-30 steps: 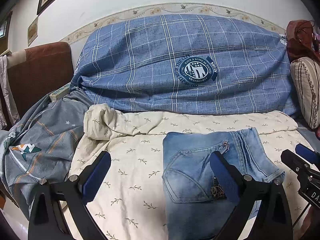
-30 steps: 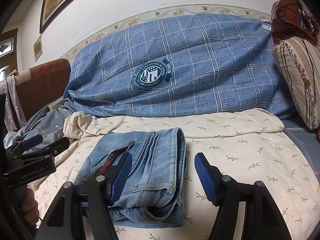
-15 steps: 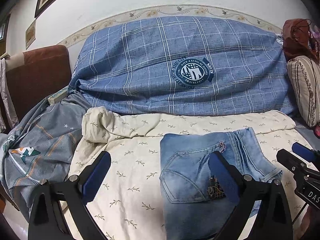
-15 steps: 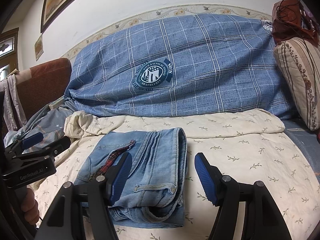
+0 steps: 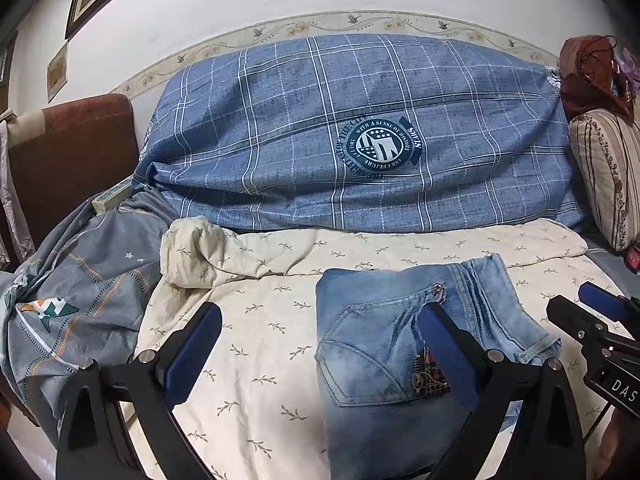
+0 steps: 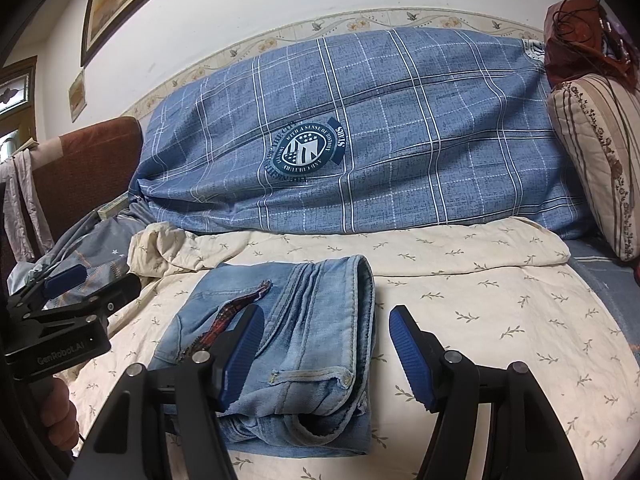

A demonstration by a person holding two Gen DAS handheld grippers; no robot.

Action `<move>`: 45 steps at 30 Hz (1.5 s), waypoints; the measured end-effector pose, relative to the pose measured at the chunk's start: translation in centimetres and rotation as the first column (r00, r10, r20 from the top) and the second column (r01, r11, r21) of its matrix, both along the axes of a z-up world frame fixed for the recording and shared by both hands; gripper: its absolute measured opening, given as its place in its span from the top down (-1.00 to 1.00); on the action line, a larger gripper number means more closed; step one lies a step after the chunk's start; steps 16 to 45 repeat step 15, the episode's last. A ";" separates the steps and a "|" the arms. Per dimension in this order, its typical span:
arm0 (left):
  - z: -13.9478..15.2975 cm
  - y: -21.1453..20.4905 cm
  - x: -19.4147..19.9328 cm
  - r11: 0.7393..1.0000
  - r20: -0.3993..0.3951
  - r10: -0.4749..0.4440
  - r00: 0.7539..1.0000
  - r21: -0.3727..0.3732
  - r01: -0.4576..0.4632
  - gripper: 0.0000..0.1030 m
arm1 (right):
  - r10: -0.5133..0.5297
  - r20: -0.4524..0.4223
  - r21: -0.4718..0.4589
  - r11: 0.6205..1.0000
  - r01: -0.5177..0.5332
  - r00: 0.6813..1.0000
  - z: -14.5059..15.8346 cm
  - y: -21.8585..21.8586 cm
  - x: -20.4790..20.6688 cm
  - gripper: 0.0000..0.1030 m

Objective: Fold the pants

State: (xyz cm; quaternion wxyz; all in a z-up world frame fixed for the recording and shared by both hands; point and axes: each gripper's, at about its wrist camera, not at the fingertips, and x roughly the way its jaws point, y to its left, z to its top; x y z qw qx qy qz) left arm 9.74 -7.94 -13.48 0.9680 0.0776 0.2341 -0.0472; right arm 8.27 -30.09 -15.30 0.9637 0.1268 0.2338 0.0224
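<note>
Cream leaf-print bedspread (image 6: 480, 300), plaid pillow behind. Jeans (image 6: 304, 344) lie folded compact, under and between both grippers. Left gripper (image 5: 320, 356) and right gripper (image 6: 324, 344) gape, holding nothing. Folding looks finished; next, at most, smooth or withdraw.

— Where do your two cameras look from?
— Each sits low behind its own fingers, tilted down across the bed toward the wall. Both share the folded jeans (image 5: 404, 344) (image 6: 304, 320), lower centre, close in.
</note>
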 end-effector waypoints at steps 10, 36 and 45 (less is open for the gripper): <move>0.3 -0.1 -0.5 1.000 0.020 -0.026 0.999 0.007 0.026 -0.93 | 0.002 -0.001 -0.001 1.000 -0.002 1.000 0.1 0.2 0.0 -0.33; 0.2 0.0 -0.5 1.000 0.025 -0.022 0.999 0.009 0.022 -0.93 | 0.002 0.001 -0.009 1.000 -0.002 1.000 0.1 0.7 0.0 -0.33; 0.2 0.0 -0.5 1.000 0.025 -0.022 0.999 0.009 0.022 -0.93 | 0.002 0.001 -0.009 1.000 -0.002 1.000 0.1 0.7 0.0 -0.33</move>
